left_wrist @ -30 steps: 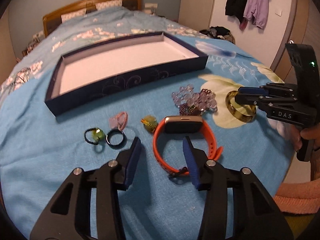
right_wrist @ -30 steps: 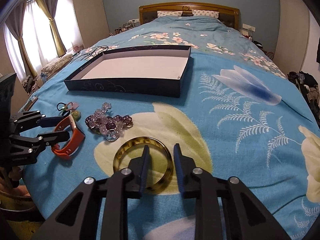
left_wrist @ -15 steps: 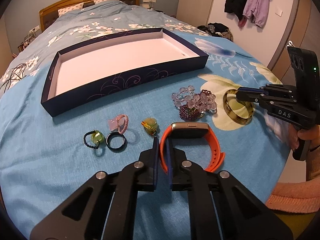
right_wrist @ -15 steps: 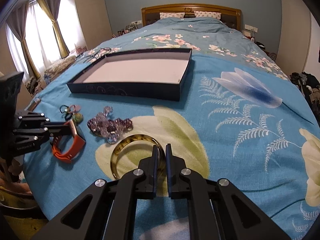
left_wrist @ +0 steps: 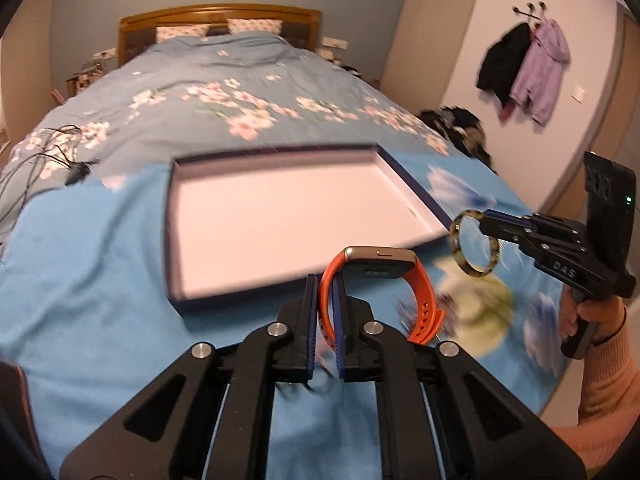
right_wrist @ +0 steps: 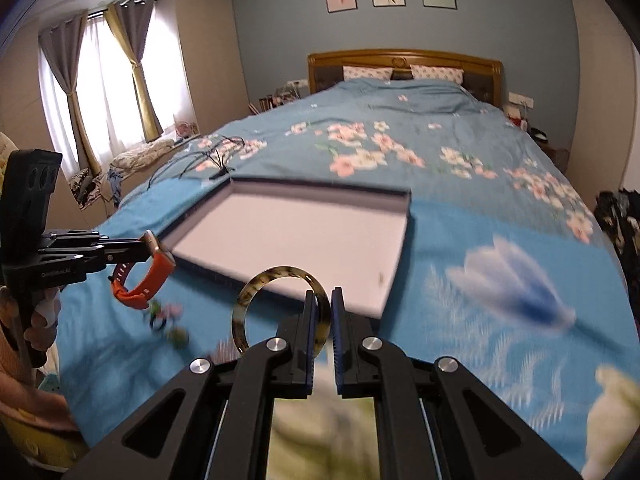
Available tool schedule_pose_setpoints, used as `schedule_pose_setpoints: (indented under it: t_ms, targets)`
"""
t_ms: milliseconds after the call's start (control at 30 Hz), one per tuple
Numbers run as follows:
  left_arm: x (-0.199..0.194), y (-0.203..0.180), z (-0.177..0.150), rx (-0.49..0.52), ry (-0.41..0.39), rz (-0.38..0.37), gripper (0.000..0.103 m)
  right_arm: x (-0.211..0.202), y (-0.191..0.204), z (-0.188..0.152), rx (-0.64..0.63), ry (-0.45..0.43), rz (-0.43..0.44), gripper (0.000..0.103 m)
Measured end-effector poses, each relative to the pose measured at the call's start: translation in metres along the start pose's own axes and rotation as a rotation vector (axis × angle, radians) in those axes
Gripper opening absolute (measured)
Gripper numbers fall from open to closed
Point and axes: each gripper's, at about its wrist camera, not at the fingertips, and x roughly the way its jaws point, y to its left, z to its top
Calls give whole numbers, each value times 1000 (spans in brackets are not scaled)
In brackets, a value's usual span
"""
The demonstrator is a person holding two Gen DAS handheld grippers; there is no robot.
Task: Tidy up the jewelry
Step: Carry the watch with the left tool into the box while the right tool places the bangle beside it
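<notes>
Left wrist view: the left gripper (left_wrist: 325, 292) is clamped on the strap of an orange watch (left_wrist: 380, 280), its blue-padded fingers (left_wrist: 310, 320) pressing the band from both sides, and the watch hangs in the air just in front of the near edge of the dark blue tray (left_wrist: 176, 292) with a pale lining. The tray lies open on the blue floral bedspread (left_wrist: 100, 280). To the right, the right gripper (left_wrist: 486, 218) pinches a mottled tortoiseshell bangle (left_wrist: 476, 248) by its rim, holding it upright above the bedspread near the tray's right corner (the fabric below it is blurred). In the right wrist view the bangle (right_wrist: 280, 312) sits between that gripper's closed jaws (right_wrist: 324, 320), lifted before the tray (right_wrist: 400, 272), while the left gripper (right_wrist: 144, 250) carries the watch (right_wrist: 144, 276) at the tray's left corner. Below the watch, a few small pieces of jewelry (right_wrist: 166, 318) lie on the bedspread, too blurred to tell apart. Two coats (left_wrist: 524, 68) hang on the wall.
</notes>
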Motion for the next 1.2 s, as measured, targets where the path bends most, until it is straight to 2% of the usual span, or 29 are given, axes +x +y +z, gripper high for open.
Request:
schedule_pose_setpoints:
  t_ms: [233,433,833,1100,1200]
  targets:
    - [30,37,52,-62,-4,54,8,51,-7,53,-20,7,-14,6]
    - [70,60,78,-107,18,87,8,104,-14,81,-28,56,-50,6]
    - [145,94,99,-172,111,135,8,173,-13,100,-28,199,-88,6]
    - [173,104,109,-188,167,172,10,196,-17,103,-2,269,-130,6]
    - [180,107,111,-208,186,159,13,198,-17,101,5,275,-135,6]
